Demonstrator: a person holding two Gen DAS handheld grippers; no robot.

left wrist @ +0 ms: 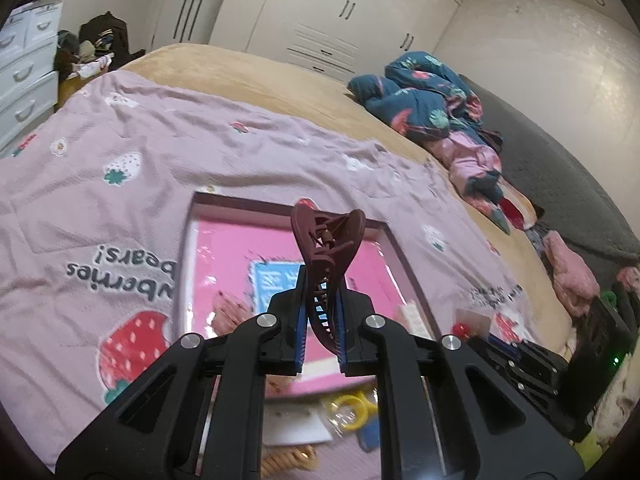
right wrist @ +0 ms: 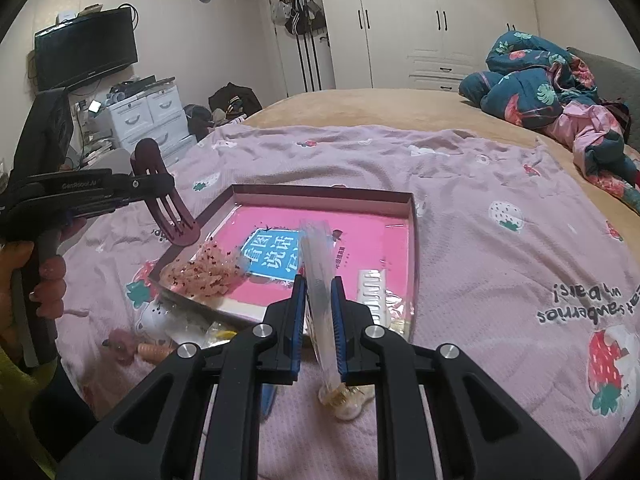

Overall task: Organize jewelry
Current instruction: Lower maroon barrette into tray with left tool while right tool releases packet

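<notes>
My left gripper [left wrist: 322, 308] is shut on a maroon claw hair clip [left wrist: 326, 248] and holds it in the air over the near-left part of a shallow pink box [left wrist: 288, 204]. In the right wrist view the same gripper [right wrist: 160, 188] holds the clip [right wrist: 168, 200] above the box's left corner [right wrist: 320, 194]. My right gripper [right wrist: 319, 312] is shut on a clear plastic packet [right wrist: 318, 276] with a gold piece at its lower end, held above the box's near edge. A speckled pink scrunchie [right wrist: 204, 272] and a white comb-like clip [right wrist: 372, 292] lie in the box.
The box rests on a pink strawberry-print blanket [right wrist: 480, 220] over a tan bed. Yellow rings [left wrist: 352, 408], a card, a spiral hair tie [left wrist: 288, 460] and other small accessories [right wrist: 136, 348] lie on the blanket near the box. A crumpled blue quilt [right wrist: 532, 80] lies at the far right.
</notes>
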